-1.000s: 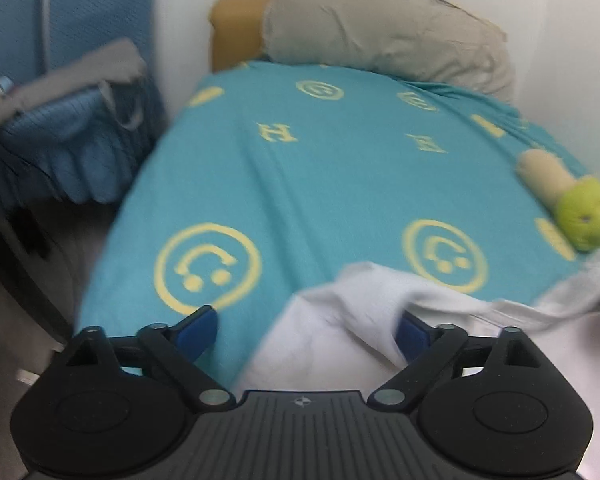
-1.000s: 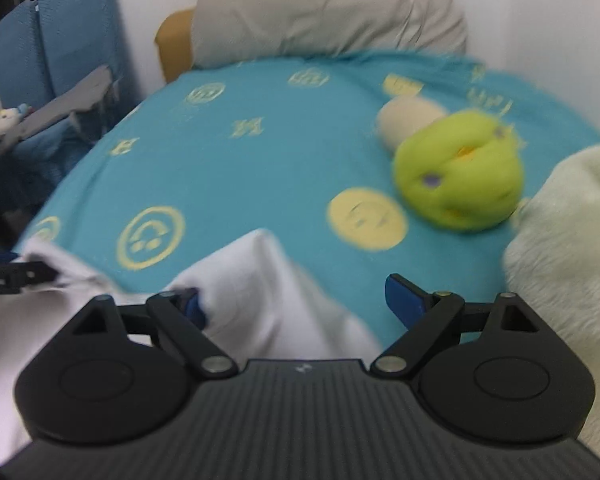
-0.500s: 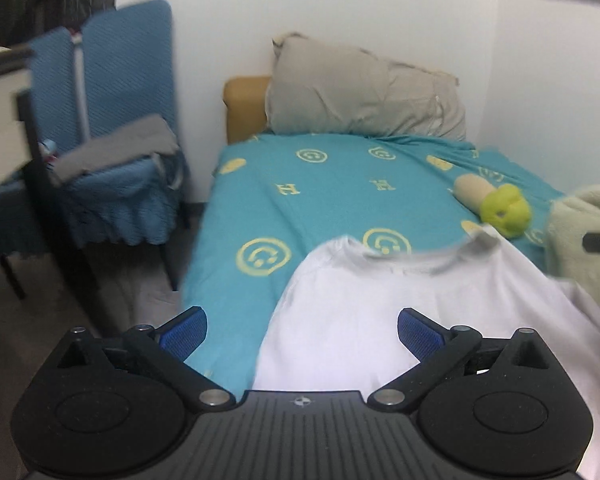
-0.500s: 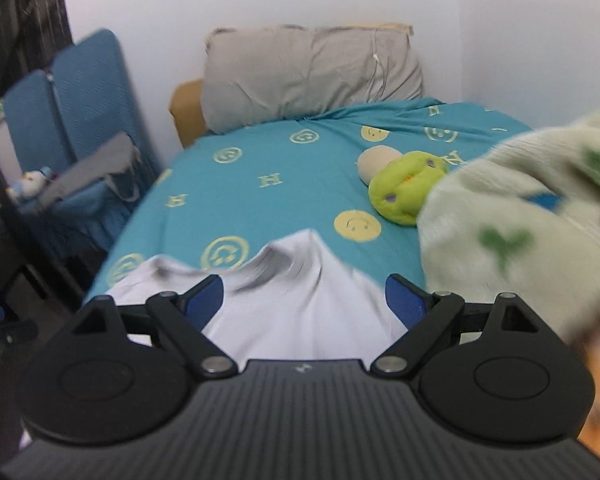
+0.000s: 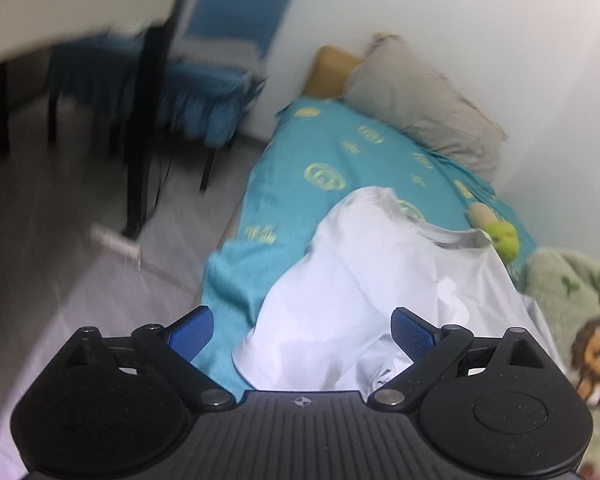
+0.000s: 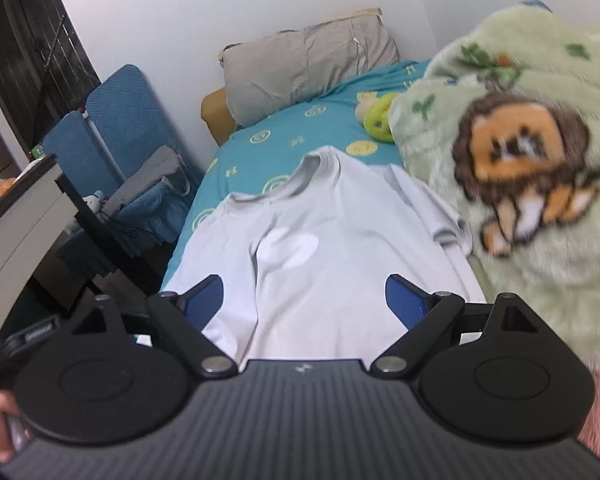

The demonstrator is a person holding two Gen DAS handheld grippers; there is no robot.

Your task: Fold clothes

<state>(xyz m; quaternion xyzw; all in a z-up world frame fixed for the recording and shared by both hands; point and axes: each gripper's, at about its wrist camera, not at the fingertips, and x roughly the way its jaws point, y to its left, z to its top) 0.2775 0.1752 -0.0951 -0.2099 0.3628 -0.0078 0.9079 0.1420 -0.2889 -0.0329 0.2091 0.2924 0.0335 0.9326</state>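
Mostly what shows is a white short-sleeved cotton T-shirt (image 6: 300,248) lying spread on a bed with a teal sheet printed with yellow smiley faces (image 6: 284,136), collar toward a grey rumpled pillow (image 6: 308,64) at the head. Its lower hem is cut off behind the gripper bodies in both views, so how far it reaches toward the foot of the bed cannot be told. The left gripper (image 5: 302,330) has its blue-padded jaws standing wide and just closing a little, with shirt cloth seen between them but neither pad pressing on it. The right gripper (image 6: 304,298) has its jaws spread wide too, above the shirt's front, gripping nothing. A pale green fleece blanket with a cartoon lion (image 6: 516,152) lies heaped just beside the shirt, covering part of one sleeve and hiding most of a lime-green plush toy (image 6: 378,122). The left wrist view is smeared by motion blur, so the blue chair (image 5: 204,76) and dark table legs beside the bed are hard to make out.
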